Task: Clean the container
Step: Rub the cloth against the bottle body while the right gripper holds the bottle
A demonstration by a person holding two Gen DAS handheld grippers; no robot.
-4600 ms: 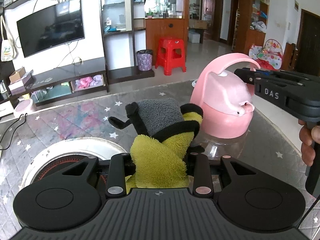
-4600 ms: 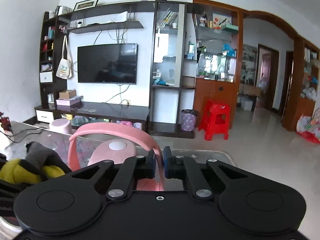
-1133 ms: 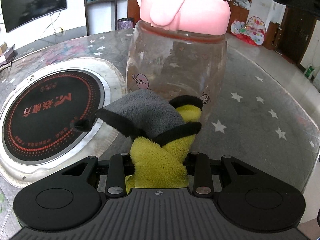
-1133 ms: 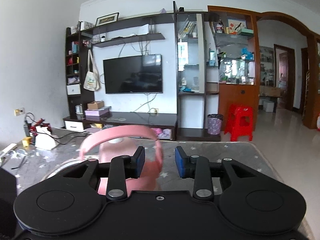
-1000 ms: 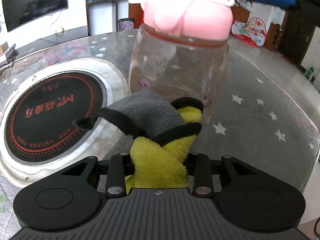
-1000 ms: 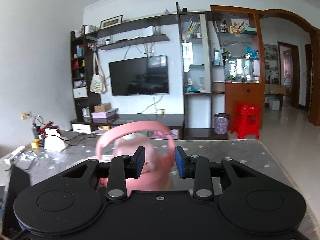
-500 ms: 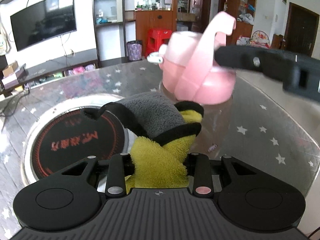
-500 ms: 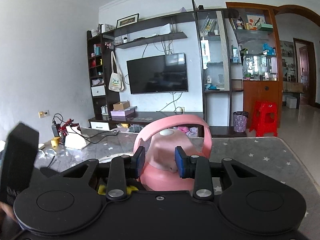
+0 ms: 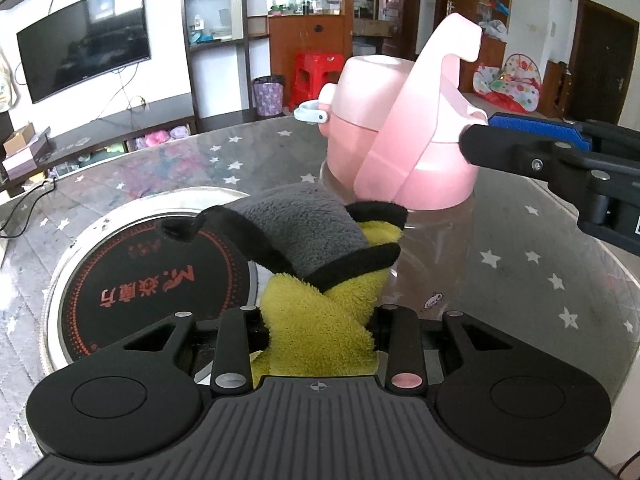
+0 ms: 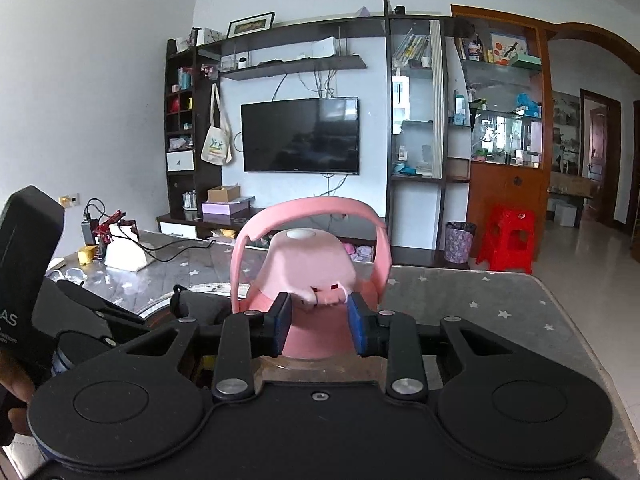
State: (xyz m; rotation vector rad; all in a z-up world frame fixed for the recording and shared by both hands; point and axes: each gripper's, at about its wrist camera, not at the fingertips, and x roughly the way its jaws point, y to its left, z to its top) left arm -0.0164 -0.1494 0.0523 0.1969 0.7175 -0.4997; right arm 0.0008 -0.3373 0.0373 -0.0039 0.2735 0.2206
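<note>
A clear jug with a pink lid and pink handle (image 9: 404,136) stands on the glass-topped star-patterned table (image 9: 520,272). My left gripper (image 9: 318,320) is shut on a yellow-green and grey cloth (image 9: 316,256), whose far end lies against the jug's clear body below the lid. My right gripper (image 10: 319,322) is open, its blue pads on either side of the pink lid's spout (image 10: 320,272), apart from it. In the left wrist view the right gripper (image 9: 560,156) reaches in from the right, next to the lid.
A round induction hob (image 9: 152,280) with red lettering is set into the table left of the jug. A white box, cables and small items (image 10: 120,252) lie at the table's far left. The table's right edge (image 9: 624,320) is close.
The jug came down from a raised, tilted position and now stands on the table. My right gripper let go of its handle and opened, now straddling the lid. The cloth stays gripped.
</note>
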